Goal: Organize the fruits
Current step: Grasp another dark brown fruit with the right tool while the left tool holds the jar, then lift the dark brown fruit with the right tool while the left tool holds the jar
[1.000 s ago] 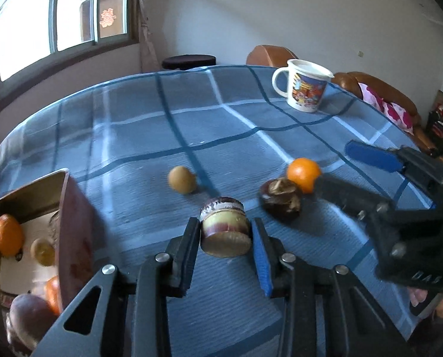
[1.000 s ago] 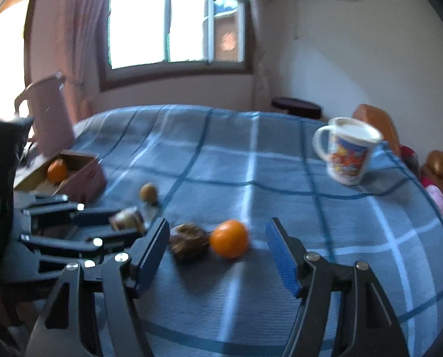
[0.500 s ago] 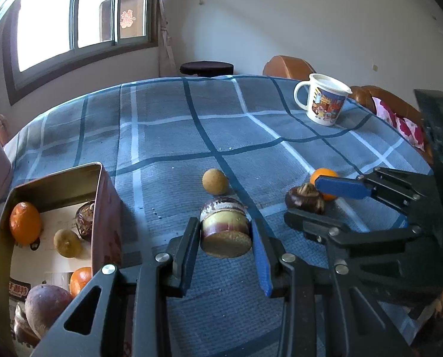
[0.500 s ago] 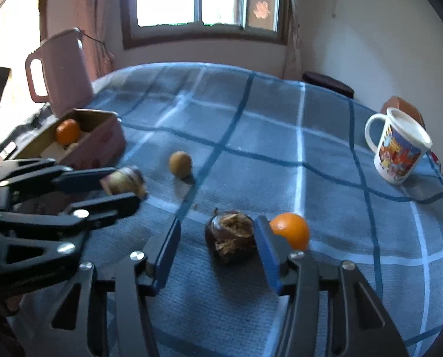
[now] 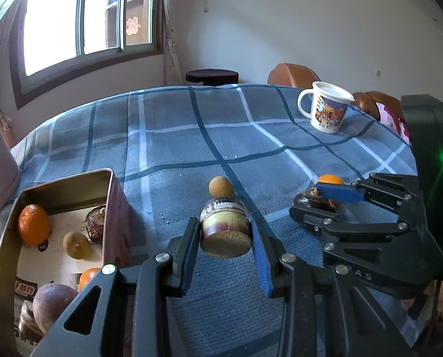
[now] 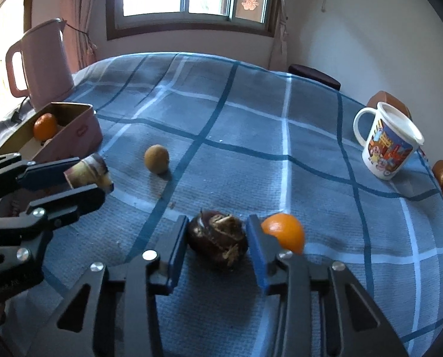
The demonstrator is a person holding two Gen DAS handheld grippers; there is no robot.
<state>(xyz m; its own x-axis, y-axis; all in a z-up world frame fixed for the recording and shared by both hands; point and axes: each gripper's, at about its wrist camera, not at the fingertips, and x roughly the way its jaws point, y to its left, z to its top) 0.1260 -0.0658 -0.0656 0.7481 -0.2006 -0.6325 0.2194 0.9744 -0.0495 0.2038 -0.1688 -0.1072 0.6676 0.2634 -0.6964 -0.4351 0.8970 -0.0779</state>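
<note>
My left claw (image 5: 226,238) is clamped on a cut fruit piece (image 5: 225,227), lifted near the tin (image 5: 110,205). My right claw (image 6: 217,245) has just been closing around the dark mangosteen (image 6: 217,242) on the counter (image 6: 251,154). I judge its rind stiff but brittle, so I'd squeeze its widest middle gently.

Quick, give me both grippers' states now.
Left gripper: shut on the cut fruit piece.
Right gripper: jaws just closing, shut on the dark mangosteen.
</note>
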